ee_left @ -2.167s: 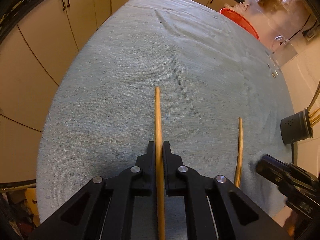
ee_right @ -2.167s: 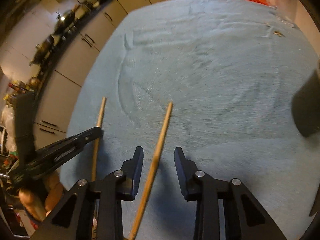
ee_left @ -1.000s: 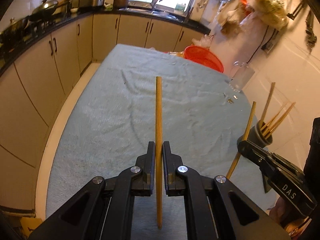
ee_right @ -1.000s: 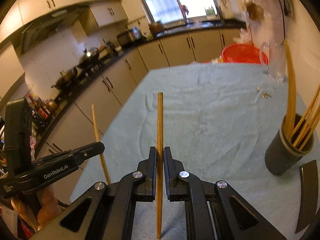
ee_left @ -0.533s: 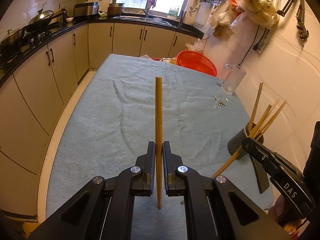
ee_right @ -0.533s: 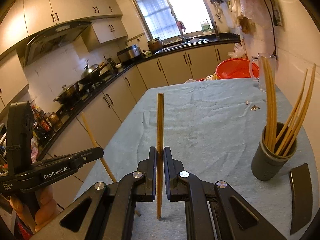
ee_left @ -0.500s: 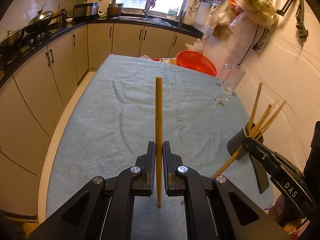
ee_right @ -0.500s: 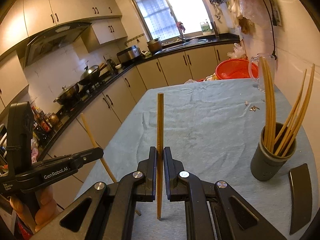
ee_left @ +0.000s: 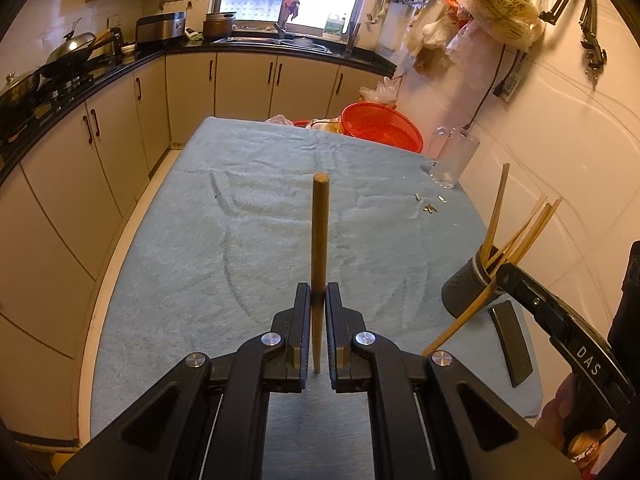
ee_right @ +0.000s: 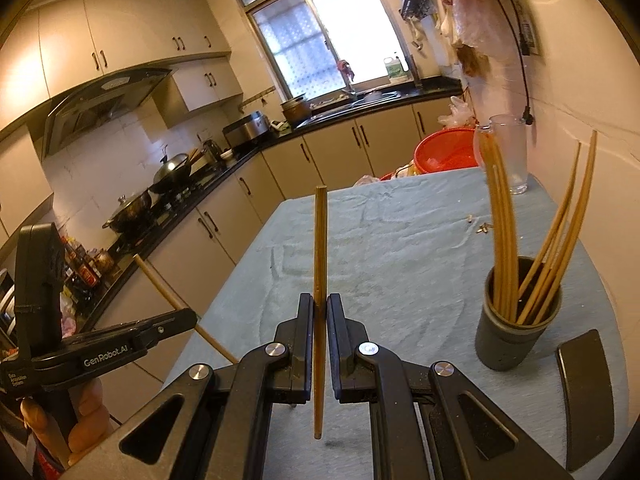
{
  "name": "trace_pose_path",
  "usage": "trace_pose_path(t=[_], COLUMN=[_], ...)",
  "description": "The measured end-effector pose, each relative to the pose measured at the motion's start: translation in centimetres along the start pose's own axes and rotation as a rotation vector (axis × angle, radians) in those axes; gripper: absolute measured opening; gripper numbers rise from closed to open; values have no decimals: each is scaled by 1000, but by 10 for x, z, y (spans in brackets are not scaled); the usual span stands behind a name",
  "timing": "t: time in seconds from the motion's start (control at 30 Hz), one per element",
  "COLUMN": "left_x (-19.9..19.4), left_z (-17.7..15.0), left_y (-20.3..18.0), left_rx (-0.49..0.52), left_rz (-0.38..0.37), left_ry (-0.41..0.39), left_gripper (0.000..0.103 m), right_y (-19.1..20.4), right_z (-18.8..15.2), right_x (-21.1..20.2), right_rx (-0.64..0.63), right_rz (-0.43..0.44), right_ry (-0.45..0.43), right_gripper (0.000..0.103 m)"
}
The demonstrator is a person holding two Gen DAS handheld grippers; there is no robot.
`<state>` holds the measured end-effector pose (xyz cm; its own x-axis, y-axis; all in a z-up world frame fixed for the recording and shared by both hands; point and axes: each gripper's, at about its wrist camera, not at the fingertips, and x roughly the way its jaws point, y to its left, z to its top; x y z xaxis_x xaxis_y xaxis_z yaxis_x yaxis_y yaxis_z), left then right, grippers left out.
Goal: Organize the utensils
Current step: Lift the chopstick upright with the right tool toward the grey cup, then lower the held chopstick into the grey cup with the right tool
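Note:
My left gripper (ee_left: 318, 294) is shut on a wooden chopstick (ee_left: 319, 236) that stands up between its jaws, held above the blue cloth-covered table (ee_left: 248, 240). My right gripper (ee_right: 319, 304) is shut on a second wooden chopstick (ee_right: 320, 248), also upright. A dark grey cup (ee_right: 516, 320) with several chopsticks stands on the table to the right, ahead of the right gripper. In the left wrist view the same cup (ee_left: 464, 292) sits at the right edge, with the right gripper (ee_left: 500, 270) and its chopstick just in front of it.
A flat dark curved piece (ee_right: 586, 396) lies beside the cup near the table's right edge. A red basin (ee_left: 382, 130) and a clear glass jug (ee_left: 454, 158) stand at the far end. Small bits (ee_left: 430, 207) lie on the cloth. Kitchen cabinets run along the left.
Both grippers have lifted and tilted up with their chopsticks, so more of the kitchen shows. The right gripper has come closer to the cup.

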<state>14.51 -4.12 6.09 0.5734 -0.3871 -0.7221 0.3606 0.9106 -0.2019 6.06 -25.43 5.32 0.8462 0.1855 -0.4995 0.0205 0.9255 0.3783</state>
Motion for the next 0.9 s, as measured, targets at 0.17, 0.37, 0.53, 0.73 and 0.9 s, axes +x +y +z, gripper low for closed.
trace_pose_path(t=[0.17,0.37,0.53,0.73,0.9], left_x=[-2,-3,-5,-12,-18], left_z=[5,11,16,25,36], left_y=[-9,-22,-35,-59,-84], left_rx=[15,32,52,92,123], left_rz=[-5,-16,-29,-68,-115], left_ry=[-8,-12,-15,-32,-45], left_gripper=[7,7,6,7,7], right_y=[-11,-30,-42,-65,-86], right_z=[4,10,13,21,27], right_x=[-12,-28,-45,-72,-94], right_rx=[23,53,76,118,151], right_rz=[-18,-41,-65,-103,-137], right_ry=[-33,-72,-111,-174,-219], right_gripper=[8,8,8,8,8])
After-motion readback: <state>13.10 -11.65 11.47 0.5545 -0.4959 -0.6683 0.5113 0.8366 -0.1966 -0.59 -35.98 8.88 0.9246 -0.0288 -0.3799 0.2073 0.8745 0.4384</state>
